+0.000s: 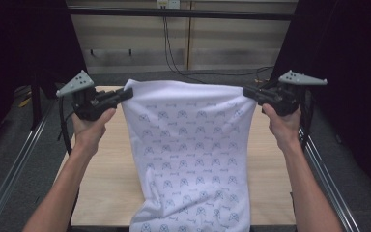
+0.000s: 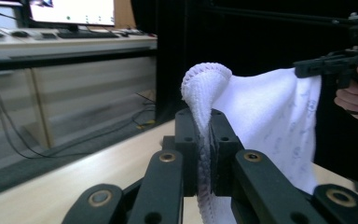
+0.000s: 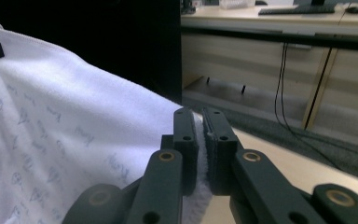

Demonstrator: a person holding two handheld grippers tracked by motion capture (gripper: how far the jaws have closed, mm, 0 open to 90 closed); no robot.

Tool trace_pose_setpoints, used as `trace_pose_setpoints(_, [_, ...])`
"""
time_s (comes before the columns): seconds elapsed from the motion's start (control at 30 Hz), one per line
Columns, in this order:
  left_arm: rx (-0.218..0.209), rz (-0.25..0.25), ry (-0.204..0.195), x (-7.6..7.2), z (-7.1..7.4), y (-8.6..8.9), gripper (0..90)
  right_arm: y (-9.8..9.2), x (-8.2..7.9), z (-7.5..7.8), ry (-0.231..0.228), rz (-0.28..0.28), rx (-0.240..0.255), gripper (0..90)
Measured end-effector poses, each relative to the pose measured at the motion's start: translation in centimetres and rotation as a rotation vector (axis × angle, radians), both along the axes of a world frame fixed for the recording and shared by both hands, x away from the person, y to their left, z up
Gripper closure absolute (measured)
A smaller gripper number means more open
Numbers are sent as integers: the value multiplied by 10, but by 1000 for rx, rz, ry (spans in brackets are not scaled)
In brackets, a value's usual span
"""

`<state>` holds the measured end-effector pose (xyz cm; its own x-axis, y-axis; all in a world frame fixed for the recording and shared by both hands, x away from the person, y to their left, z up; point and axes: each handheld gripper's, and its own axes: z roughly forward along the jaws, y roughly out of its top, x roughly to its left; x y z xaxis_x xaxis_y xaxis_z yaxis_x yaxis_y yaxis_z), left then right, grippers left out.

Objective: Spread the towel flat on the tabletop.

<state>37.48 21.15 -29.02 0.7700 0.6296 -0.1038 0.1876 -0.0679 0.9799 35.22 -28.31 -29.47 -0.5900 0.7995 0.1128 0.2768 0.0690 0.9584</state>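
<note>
A white towel with a small grey-blue print hangs stretched between my two grippers above the wooden table; its lower end rests bunched at the table's front edge. My left gripper is shut on the towel's upper left corner, and in the left gripper view the hemmed corner curls up from between the black jaws. My right gripper is shut on the upper right corner; the towel spreads away to the left from its jaws.
Metal rails run along both sides of the table. Beyond it lie a grey floor with black cables and a wooden wall panel. A desk with a keyboard and monitor stands in the background.
</note>
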Motion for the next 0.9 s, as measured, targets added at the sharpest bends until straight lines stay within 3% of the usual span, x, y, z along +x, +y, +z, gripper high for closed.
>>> trace_pose_setpoints(0.13, [-8, 31, -3, 27, 9, -1, 849, 5, 25, 20, -27, -25, 21, 844])
trace_pose_setpoints(0.23, [3, 40, 43, 52, 0, -7, 818, 5, 44, 25, -18, -62, 7, 841])
trace_pose_setpoints(0.33, [28, 86, 140, 70, -22, -12, 656, 2, 63, 12, 35, -120, -42, 746])
trace_pose_setpoints(0.4, [41, 108, 162, 73, -39, -10, 644, -3, 72, -5, 98, -178, -76, 649])
trace_pose_setpoints(0.47, [50, 121, 201, 74, -55, -4, 624, -10, 73, -23, 135, -187, -81, 598])
trace_pose_setpoints(0.57, [51, 124, 247, 70, -77, 6, 623, -18, 65, -48, 180, -174, -107, 588])
trace_pose_setpoints(0.67, [58, 94, 273, 56, -97, 9, 624, -20, 50, -70, 207, -142, -121, 580])
trace_pose_setpoints(0.73, [69, 60, 282, 41, -111, 6, 636, -18, 37, -85, 228, -119, -146, 572])
trace_pose_setpoints(0.8, [114, 15, 296, 23, -125, 0, 662, -15, 22, -99, 256, -77, -158, 571])
trace_pose_setpoints(0.9, [147, -96, 314, -6, -150, -11, 717, -7, -6, -120, 293, -5, -168, 573])
